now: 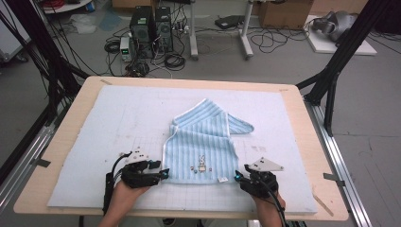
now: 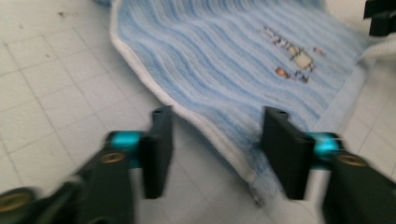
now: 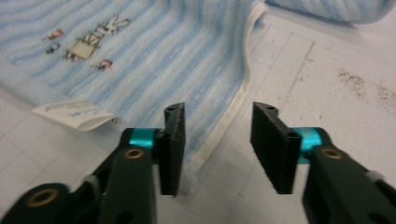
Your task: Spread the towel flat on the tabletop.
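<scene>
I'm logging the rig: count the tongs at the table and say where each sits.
2. The left tongs sit open at the near left corner of the blue towel; the right tongs sit open at its near right corner, beside the white label.

Left tool (image 2: 215, 149) open, jaws apart either side of the near corner of blue striped towel (image 2: 219, 65) on gridded counter (image 2: 51, 102).

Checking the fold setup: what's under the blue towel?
The blue towel lies on the white gridded mat covering the wooden table. Its far part is folded over itself, so whatever sits beneath those layers can't be seen.
</scene>
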